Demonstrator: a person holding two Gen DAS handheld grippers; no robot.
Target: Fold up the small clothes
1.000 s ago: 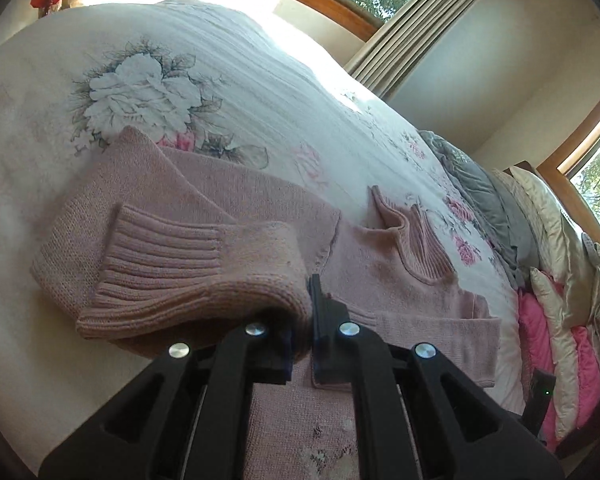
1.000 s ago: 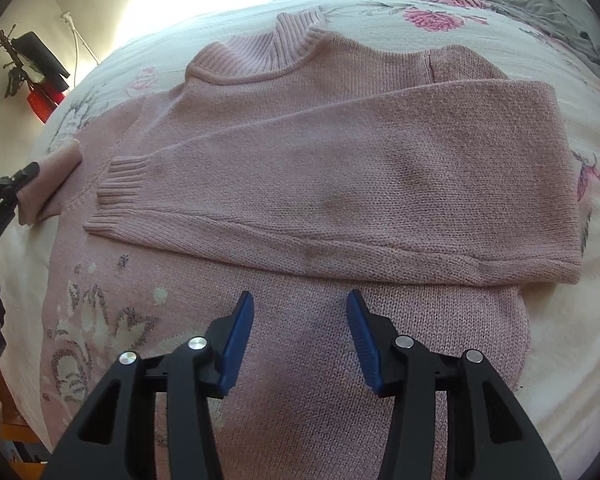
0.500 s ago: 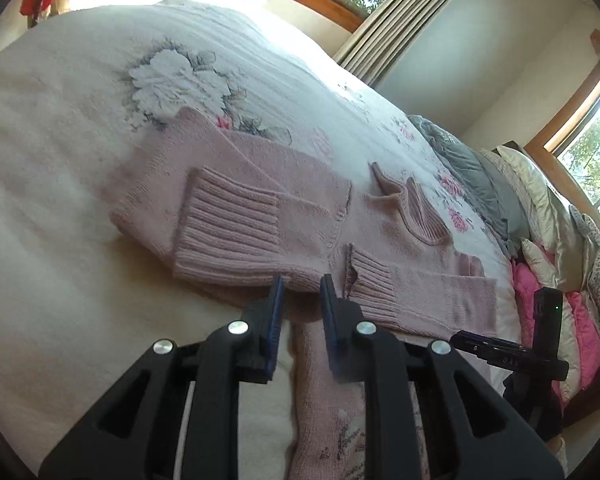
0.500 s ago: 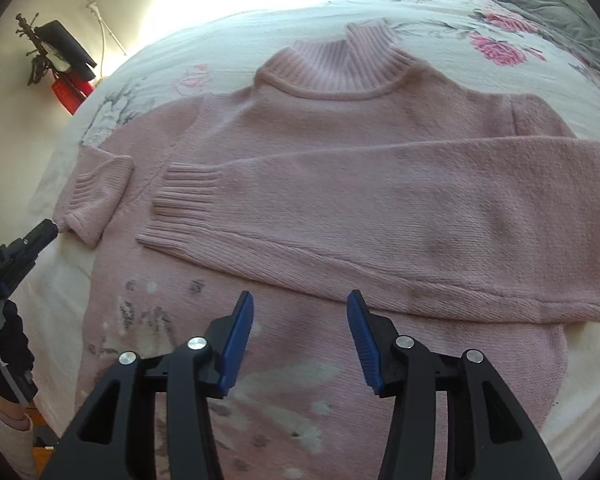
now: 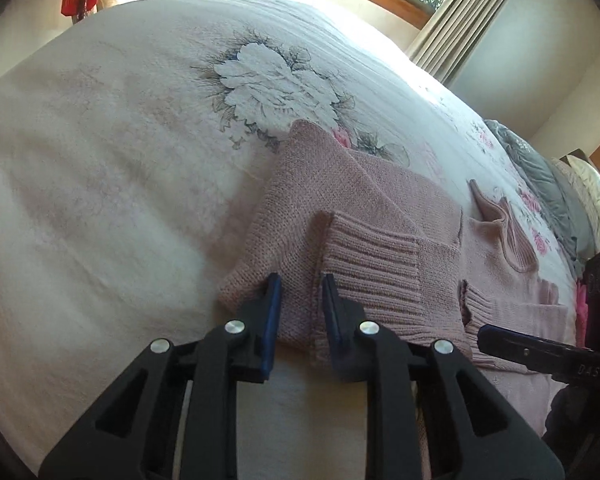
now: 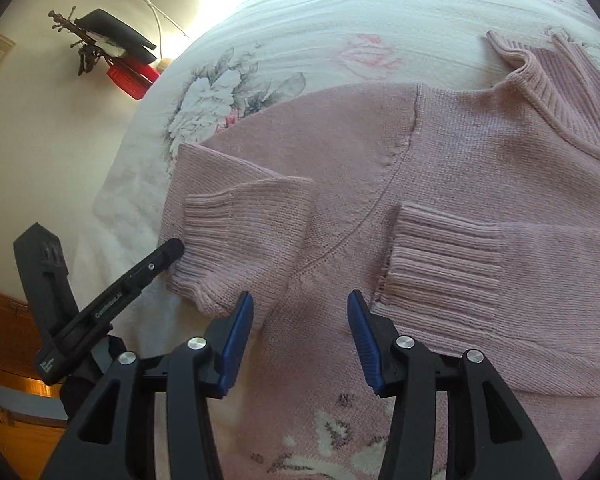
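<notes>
L claw (image 5: pixel 299 300) is apart w/ a narrow gap, nothing clamped; its tips sit at the near edge of the pink sweater (image 6: pixel 440 168), right at the folded-back left sleeve (image 5: pixel 308 216). The ribbed cuff (image 5: pixel 374 264) of that sleeve lies just beyond the R-hand tip, on top of the sleeve fabric. Sweater lies flat on the floral bedspread (image 5: pixel 120 152), collar (image 6: pixel 556 92) toward the far side. R claw (image 6: pixel 300 324) is wide apart, empty, hovering over the sweater's lower body approx. btw. the two cuffs: folded left-sleeve cuff (image 6: pixel 216 232) to its L, second cuff (image 6: pixel 444 256) to its R, lying across the chest. In the R cam, the L claw's tip touches or nearly touches the left cuff; can't tell which.
</notes>
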